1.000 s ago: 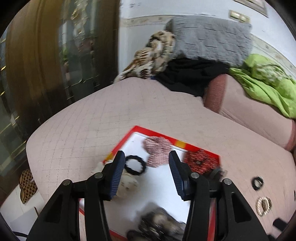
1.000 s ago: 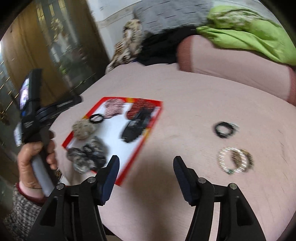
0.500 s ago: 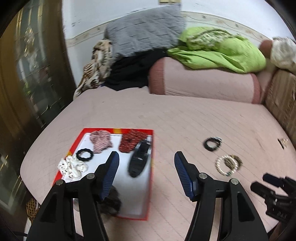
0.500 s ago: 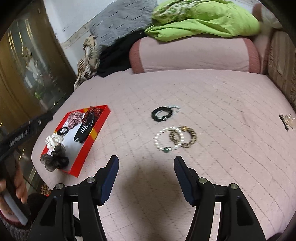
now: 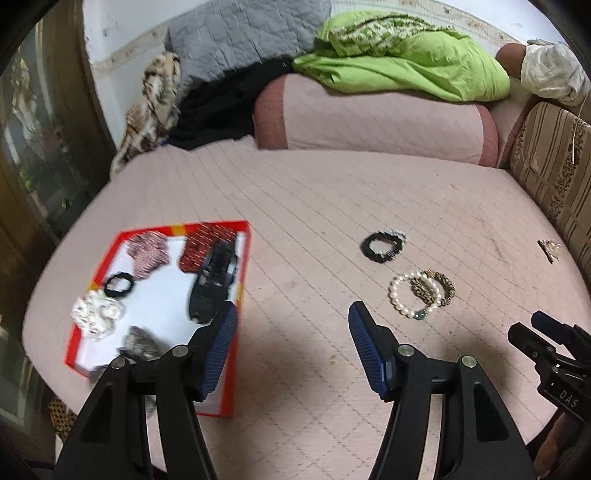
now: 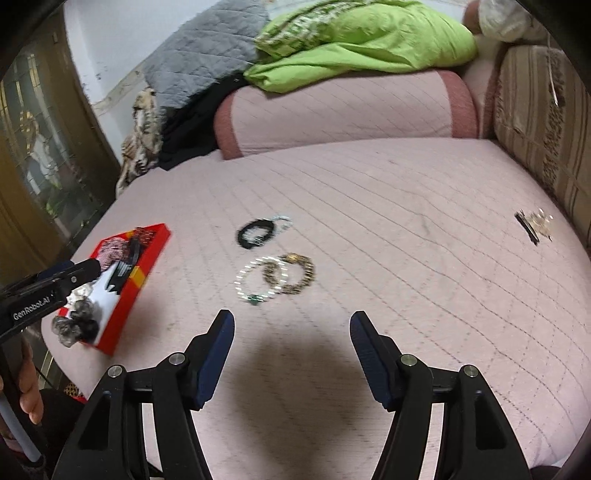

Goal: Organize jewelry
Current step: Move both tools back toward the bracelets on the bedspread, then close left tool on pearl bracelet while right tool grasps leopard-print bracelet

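A red-rimmed white tray (image 5: 242, 291) on the pink bed holds scrunchies, a black hair tie (image 5: 119, 285) and a black clip (image 5: 214, 280); it also shows in the right wrist view (image 6: 147, 266). Right of it lie a black bead bracelet (image 5: 382, 243) (image 6: 256, 232), a white pearl bracelet (image 5: 410, 299) (image 6: 258, 280) overlapping a gold-brown bracelet (image 5: 437, 288) (image 6: 295, 273), and a small hair pin (image 5: 548, 249) (image 6: 533, 225). My left gripper (image 5: 293, 321) is open and empty above the bed, between tray and bracelets. My right gripper (image 6: 291, 328) is open and empty, just short of the pearl bracelet.
A pink bolster (image 5: 369, 114) lies at the back under a green blanket (image 5: 406, 62), with a grey pillow (image 5: 243, 33) and dark clothes (image 5: 225, 107) to its left. A striped cushion (image 5: 554, 162) borders the right. The bed edge curves off at the left.
Both views have swung right, from over the tray toward the bracelets on the bed. Both grippers stay open and empty.
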`<state>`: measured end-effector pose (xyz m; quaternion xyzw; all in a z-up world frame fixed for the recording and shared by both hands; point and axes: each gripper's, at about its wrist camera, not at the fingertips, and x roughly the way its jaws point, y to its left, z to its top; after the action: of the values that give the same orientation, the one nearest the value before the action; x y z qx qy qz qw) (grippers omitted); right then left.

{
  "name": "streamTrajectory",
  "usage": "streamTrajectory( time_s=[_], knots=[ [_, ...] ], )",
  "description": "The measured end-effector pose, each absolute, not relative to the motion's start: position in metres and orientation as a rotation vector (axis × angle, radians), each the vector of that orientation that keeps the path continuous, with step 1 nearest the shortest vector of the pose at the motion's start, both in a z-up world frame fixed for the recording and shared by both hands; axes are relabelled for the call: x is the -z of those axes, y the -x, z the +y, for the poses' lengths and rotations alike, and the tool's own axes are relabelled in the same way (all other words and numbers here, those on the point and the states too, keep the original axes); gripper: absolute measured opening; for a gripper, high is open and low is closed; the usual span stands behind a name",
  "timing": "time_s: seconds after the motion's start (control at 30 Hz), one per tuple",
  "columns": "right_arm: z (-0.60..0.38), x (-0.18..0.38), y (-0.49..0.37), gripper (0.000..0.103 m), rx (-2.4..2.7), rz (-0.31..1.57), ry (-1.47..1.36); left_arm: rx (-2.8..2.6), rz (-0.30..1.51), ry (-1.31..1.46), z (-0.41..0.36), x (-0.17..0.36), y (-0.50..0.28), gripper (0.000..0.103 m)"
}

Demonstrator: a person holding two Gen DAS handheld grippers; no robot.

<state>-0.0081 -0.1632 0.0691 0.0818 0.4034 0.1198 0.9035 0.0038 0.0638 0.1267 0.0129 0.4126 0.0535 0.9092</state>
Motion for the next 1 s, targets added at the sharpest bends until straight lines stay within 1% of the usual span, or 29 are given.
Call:
streamTrajectory(
  time_s=[0.2, 0.27, 0.33, 0.37, 0.4, 0.43, 0.5, 0.53, 0.57, 0.6, 0.63, 0.7, 0.87, 0.9, 0.93, 0.97, 1.0],
  knots=[
    [-0.169, -0.048, -0.010, 0.070, -0.240, 0.884, -0.153, -0.026, 0.933, -0.013, 0.047, -0.096, -0.035, 0.062],
    [-0.166, -0.043, -0.019, 0.065, -0.247, 0.893, -0.144, 0.007, 0.956, -0.002, 0.039, -0.085, -0.045, 0.062],
    [-0.163, -0.036, -0.032, 0.052, -0.253, 0.903, -0.140, 0.044, 0.989, 0.008, 0.030, -0.072, -0.058, 0.062],
    [-0.163, -0.032, -0.039, 0.049, -0.257, 0.911, -0.144, 0.060, 1.005, 0.015, 0.025, -0.065, -0.065, 0.061],
    [-0.162, -0.028, -0.048, 0.044, -0.262, 0.921, -0.151, 0.073, 1.018, 0.023, 0.022, -0.059, -0.071, 0.061],
    [-0.161, -0.025, -0.054, 0.042, -0.265, 0.927, -0.157, 0.081, 1.027, 0.032, 0.019, -0.052, -0.078, 0.061],
    [-0.159, -0.019, -0.068, 0.041, -0.272, 0.938, -0.166, 0.095, 1.044, 0.043, 0.013, -0.041, -0.088, 0.061],
    [-0.158, -0.017, -0.073, 0.041, -0.275, 0.942, -0.167, 0.106, 1.053, 0.047, 0.010, -0.036, -0.094, 0.059],
    [-0.155, -0.014, -0.078, 0.041, -0.279, 0.947, -0.162, 0.111, 1.061, 0.048, 0.008, -0.031, -0.099, 0.055],
    [-0.152, -0.012, -0.083, 0.041, -0.281, 0.953, -0.147, 0.113, 1.072, 0.046, 0.005, -0.025, -0.105, 0.049],
    [-0.149, -0.009, -0.086, 0.039, -0.280, 0.957, -0.131, 0.115, 1.081, 0.046, 0.004, -0.020, -0.108, 0.046],
    [-0.143, -0.003, -0.094, 0.035, -0.274, 0.971, -0.098, 0.131, 1.081, 0.071, 0.004, -0.015, -0.115, 0.044],
    [-0.136, 0.003, -0.104, 0.034, -0.260, 0.964, -0.051, 0.120, 1.049, 0.026, -0.005, -0.010, -0.123, 0.043],
    [-0.134, 0.004, -0.105, 0.032, -0.256, 0.961, -0.036, 0.117, 1.041, 0.011, -0.007, -0.009, -0.123, 0.043],
    [-0.133, 0.005, -0.105, 0.027, -0.251, 0.958, -0.024, 0.112, 1.030, -0.011, -0.010, -0.008, -0.121, 0.043],
    [-0.131, 0.005, -0.105, 0.025, -0.244, 0.955, -0.010, 0.108, 1.020, -0.029, -0.012, -0.008, -0.120, 0.038],
    [-0.131, 0.006, -0.104, 0.017, -0.245, 0.952, -0.005, 0.113, 1.013, -0.044, -0.015, -0.008, -0.118, 0.023]
  ],
)
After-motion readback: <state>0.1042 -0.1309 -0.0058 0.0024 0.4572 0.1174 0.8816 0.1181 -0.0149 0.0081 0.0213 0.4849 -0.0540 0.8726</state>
